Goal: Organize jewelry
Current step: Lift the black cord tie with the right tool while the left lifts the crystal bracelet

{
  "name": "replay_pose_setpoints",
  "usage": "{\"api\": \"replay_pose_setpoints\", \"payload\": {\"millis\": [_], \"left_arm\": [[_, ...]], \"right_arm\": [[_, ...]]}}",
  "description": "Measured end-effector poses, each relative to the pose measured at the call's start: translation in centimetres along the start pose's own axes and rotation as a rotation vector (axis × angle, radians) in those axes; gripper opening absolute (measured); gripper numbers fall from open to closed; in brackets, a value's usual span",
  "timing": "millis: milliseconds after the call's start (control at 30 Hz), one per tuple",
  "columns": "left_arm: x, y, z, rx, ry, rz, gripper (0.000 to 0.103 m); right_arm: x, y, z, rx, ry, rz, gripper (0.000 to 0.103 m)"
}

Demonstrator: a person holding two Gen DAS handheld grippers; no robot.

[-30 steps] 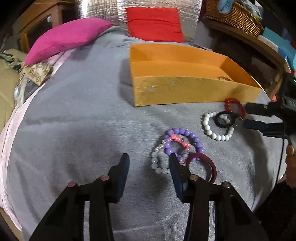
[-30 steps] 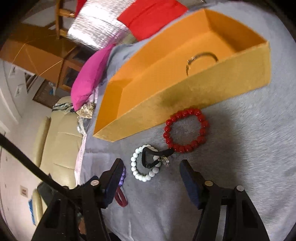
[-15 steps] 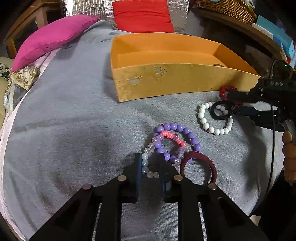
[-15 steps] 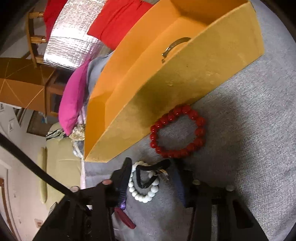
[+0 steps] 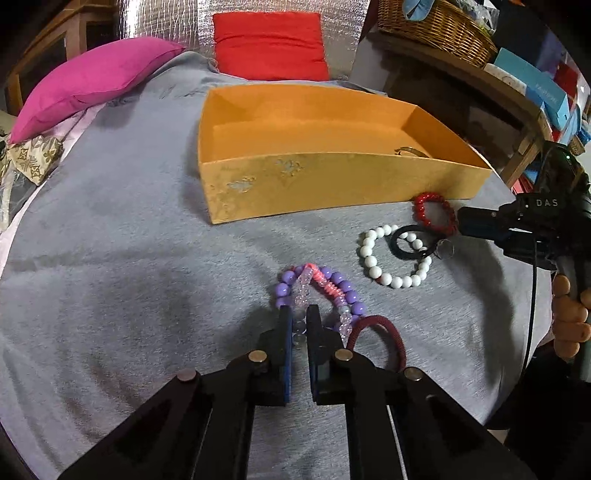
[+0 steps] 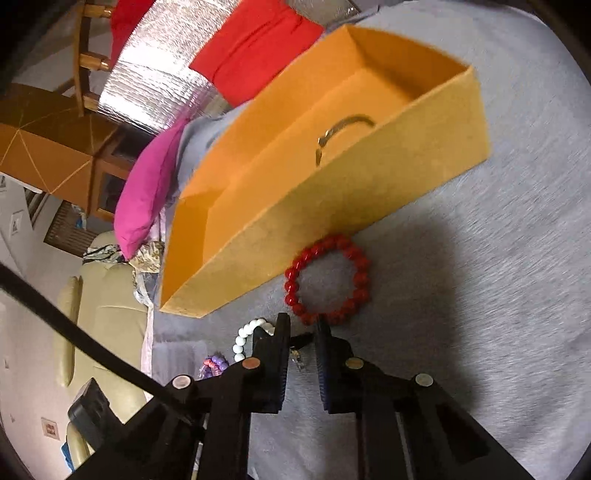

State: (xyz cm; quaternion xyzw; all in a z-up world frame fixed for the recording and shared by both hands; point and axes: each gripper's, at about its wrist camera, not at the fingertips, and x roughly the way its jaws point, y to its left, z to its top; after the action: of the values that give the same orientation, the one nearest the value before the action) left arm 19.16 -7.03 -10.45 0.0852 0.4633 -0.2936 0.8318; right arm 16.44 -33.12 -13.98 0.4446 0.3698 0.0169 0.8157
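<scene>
An orange box (image 5: pixel 332 184) stands on the grey cloth, with a metal bangle (image 6: pixel 345 127) inside. My left gripper (image 5: pixel 300 314) is shut on the clear bead bracelet (image 5: pixel 303 284), which lies over a purple bead bracelet (image 5: pixel 349 295) and a pink coil (image 5: pixel 325 282). A maroon hair tie (image 5: pixel 384 339) lies beside them. My right gripper (image 6: pixel 303 330) is shut on the black ring with a charm (image 5: pixel 410 243), which lies over a white bead bracelet (image 5: pixel 373 258). A red bead bracelet (image 6: pixel 327 280) lies against the box.
A pink cushion (image 5: pixel 88 85) and a red cushion (image 5: pixel 269 44) lie at the back of the cloth. A wicker basket (image 5: pixel 436 26) and boxes stand on a shelf at the right. A beige sofa (image 6: pixel 99 314) is off the cloth's edge.
Both grippers went from wide open to shut. The left one closed on the clear bead bracelet and stretched it. The right one closed on the black ring.
</scene>
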Motion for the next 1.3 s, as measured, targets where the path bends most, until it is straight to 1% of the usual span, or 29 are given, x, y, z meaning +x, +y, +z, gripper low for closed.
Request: {"api": "replay_pose_setpoints", "payload": {"millis": [133, 200, 233, 300, 333, 367, 400, 433, 467, 500, 600, 667, 767, 933, 1000, 1033, 1100, 1133, 1200, 1300], "left_arm": [[0.3, -0.6, 0.3, -0.004, -0.005, -0.026, 0.008], [0.5, -1.0, 0.6, 0.006, -0.006, -0.027, 0.008], [0.7, -1.3, 0.7, 0.011, -0.002, -0.026, 0.008], [1.0, -1.5, 0.8, 0.017, 0.007, -0.026, 0.008], [1.1, -1.6, 0.8, 0.021, 0.012, -0.025, 0.008], [1.3, -1.8, 0.8, 0.025, 0.016, -0.024, 0.008], [1.3, -1.9, 0.7, 0.028, 0.017, -0.025, 0.008], [1.4, -2.0, 0.8, 0.032, 0.019, -0.025, 0.008], [1.5, -2.1, 0.8, 0.034, 0.02, -0.023, 0.008], [1.6, -2.1, 0.8, 0.036, 0.022, -0.019, 0.008], [1.7, -2.0, 0.6, 0.032, 0.027, -0.004, 0.008], [1.7, -1.8, 0.5, 0.029, 0.032, 0.008, 0.008], [1.6, -1.8, 0.4, 0.03, 0.033, 0.017, 0.008], [1.6, -1.8, 0.3, 0.028, 0.035, 0.018, 0.008], [1.6, -1.7, 0.3, 0.023, 0.033, 0.013, 0.008], [1.6, -1.9, 0.4, 0.021, 0.033, 0.013, 0.008], [1.5, -2.0, 0.4, 0.02, 0.025, 0.016, 0.008], [1.3, -2.1, 0.4, 0.019, 0.018, 0.014, 0.008], [0.9, -1.9, 0.5, 0.011, -0.003, 0.007, 0.008], [0.1, -1.7, 0.7, -0.007, -0.036, -0.025, 0.008]], "right_arm": [[-1.6, -1.4, 0.5, 0.011, -0.013, 0.0, 0.015], [-1.8, -2.0, 0.6, 0.025, 0.004, 0.012, 0.015], [-1.7, -2.2, 0.6, 0.034, 0.02, 0.028, 0.018], [-1.3, -2.1, 0.6, 0.049, 0.05, 0.051, 0.019], [-0.9, -2.0, 0.5, 0.058, 0.077, 0.055, 0.027], [-0.4, -2.0, 0.4, 0.068, 0.105, 0.059, 0.049], [-0.2, -2.2, 0.3, 0.077, 0.121, 0.059, 0.062], [0.0, -2.1, 0.2, 0.09, 0.121, 0.082, 0.07], [-0.1, -1.9, 0.1, 0.09, 0.102, 0.095, 0.07], [-0.1, -1.7, 0.1, 0.078, 0.089, 0.086, 0.07], [0.4, -1.1, 0.0, 0.074, 0.07, 0.073, 0.07], [1.0, -0.9, -0.1, 0.08, 0.071, 0.058, 0.062], [1.8, 0.1, -0.1, 0.067, 0.059, 0.033, 0.059], [2.5, 1.8, -0.7, -0.026, 0.052, -0.039, 0.053], [2.6, 2.4, -1.0, -0.075, 0.055, -0.074, 0.042], [2.7, 2.3, -1.1, -0.09, 0.066, -0.082, 0.03], [2.9, 2.3, -1.4, -0.114, 0.069, -0.098, 0.023], [2.8, 2.5, -1.4, -0.137, 0.061, -0.117, 0.015], [2.4, 2.7, -1.4, -0.166, 0.041, -0.134, 0.014], [1.2, 2.9, -1.1, -0.184, 0.006, -0.107, 0.012]]}}
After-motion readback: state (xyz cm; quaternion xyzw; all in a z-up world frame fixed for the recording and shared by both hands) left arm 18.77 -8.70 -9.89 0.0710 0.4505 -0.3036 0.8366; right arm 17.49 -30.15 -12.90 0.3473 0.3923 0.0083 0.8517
